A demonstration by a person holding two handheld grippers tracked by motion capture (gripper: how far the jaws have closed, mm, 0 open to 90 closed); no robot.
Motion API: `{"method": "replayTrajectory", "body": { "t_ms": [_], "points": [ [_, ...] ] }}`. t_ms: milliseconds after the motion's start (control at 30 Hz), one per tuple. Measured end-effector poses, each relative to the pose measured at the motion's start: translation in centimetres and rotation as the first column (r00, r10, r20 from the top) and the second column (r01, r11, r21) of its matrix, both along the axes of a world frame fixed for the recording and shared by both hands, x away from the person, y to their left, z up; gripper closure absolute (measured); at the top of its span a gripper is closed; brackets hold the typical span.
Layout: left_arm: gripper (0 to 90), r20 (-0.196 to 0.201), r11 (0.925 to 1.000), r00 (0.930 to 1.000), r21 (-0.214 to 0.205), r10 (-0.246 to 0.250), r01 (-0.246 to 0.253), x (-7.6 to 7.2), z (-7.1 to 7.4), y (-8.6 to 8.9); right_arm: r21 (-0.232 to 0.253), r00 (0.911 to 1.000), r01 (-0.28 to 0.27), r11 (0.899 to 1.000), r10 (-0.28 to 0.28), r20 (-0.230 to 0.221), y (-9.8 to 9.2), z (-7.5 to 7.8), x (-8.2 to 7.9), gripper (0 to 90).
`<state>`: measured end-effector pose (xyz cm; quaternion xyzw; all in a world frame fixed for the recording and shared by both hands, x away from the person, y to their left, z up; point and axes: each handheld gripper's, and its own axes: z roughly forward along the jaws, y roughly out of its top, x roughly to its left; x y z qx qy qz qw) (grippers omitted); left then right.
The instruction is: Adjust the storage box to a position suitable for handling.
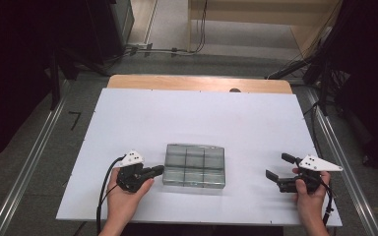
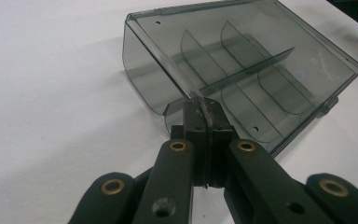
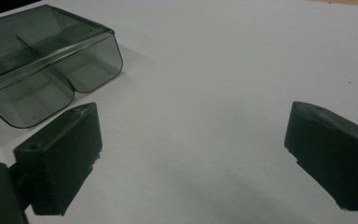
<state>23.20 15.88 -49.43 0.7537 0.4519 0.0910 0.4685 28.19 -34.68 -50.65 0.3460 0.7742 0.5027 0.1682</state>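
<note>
Left gripper (image 1: 157, 170) lies low on the white table (image 1: 128, 123), held in the person's left hand (image 1: 125, 196), its jaws pressed together with nothing between them. In the left gripper view the closed tips (image 2: 204, 112) sit right at the near edge of the box (image 2: 242, 70), at a small tab on its rim; whether they touch it cannot be told. That box (image 1: 195, 165) is clear, smoky plastic with dividers making several compartments, and it rests flat near the table's front middle, between the two grippers. Right gripper (image 1: 279, 165) is well apart from the box, held in the right hand (image 1: 311, 196) near the table's right edge, its jaws spread wide and empty over bare table. In the right gripper view the box (image 3: 42, 70) lies beyond the left jaw.
</note>
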Motion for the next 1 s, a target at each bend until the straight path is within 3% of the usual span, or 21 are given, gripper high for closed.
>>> {"method": "replayTrajectory", "body": {
  "t_ms": [333, 367, 433, 600, 633, 667, 733, 867, 1000],
  "points": [
    [89.8, 0.028, 0.9997, 0.9993, -0.003, -0.025, 0.025, 0.0, -0.1, 0.1, 0.059, 0.9984, -0.047, 0.997, 0.049, -0.029, -0.1, 0.9, -0.3, 4.0],
    [84.6, 0.041, 0.9997, 0.9989, -0.005, -0.022, 0.022, 0.0, -0.1, 0.2, 0.07, 0.9972, -0.069, 0.995, 0.071, -0.024, 0.2, 1.5, -0.5, 4.0],
    [82.3, 0.059, 0.9998, 0.9981, -0.01, -0.018, 0.018, -0.2, 0.2, 0.5, 0.06, 0.997, -0.077, 0.995, 0.077, -0.007, 0.8, 2.2, -0.9, 4.0],
    [62.7, 0.108, 0.9974, 0.9931, -0.051, -0.045, 0.05, -0.6, 1.0, 1.3, 0.056, 0.9945, -0.104, 0.993, 0.104, 0.012, 2.3, 3.9, -1.5, 4.0],
    [62.7, 0.117, 0.9964, 0.992, -0.063, -0.049, 0.057, -0.7, 1.1, 1.4, 0.056, 0.9945, -0.104, 0.993, 0.104, 0.012, 2.3, 3.9, -1.5, 4.0],
    [52.6, 0.132, 0.9956, 0.99, -0.072, -0.05, 0.06, -0.8, 1.3, 1.5, 0.051, 0.9935, -0.114, 0.992, 0.114, 0.009, 2.9, 4.4, -1.6, 4.0],
    [48.2, 0.147, 0.9941, 0.9874, -0.082, -0.057, 0.07, -0.9, 1.4, 1.6, 0.049, 0.993, -0.118, 0.992, 0.118, 0.009, 3.1, 4.5, -1.6, 4.0],
    [30.2, 0.166, 0.99, 0.9834, -0.106, -0.074, 0.092, -1.0, 1.7, 1.8, 0.056, 0.9913, -0.132, 0.99, 0.131, 0.01, 4.3, 5.3, -1.3, 4.0],
    [23.5, 0.173, 0.9863, 0.9812, -0.125, -0.085, 0.107, -1.1, 1.6, 1.8, 0.073, 0.9903, -0.139, 0.988, 0.138, 0.012, 5.1, 5.8, -1.0, 4.5]
  ]
}}
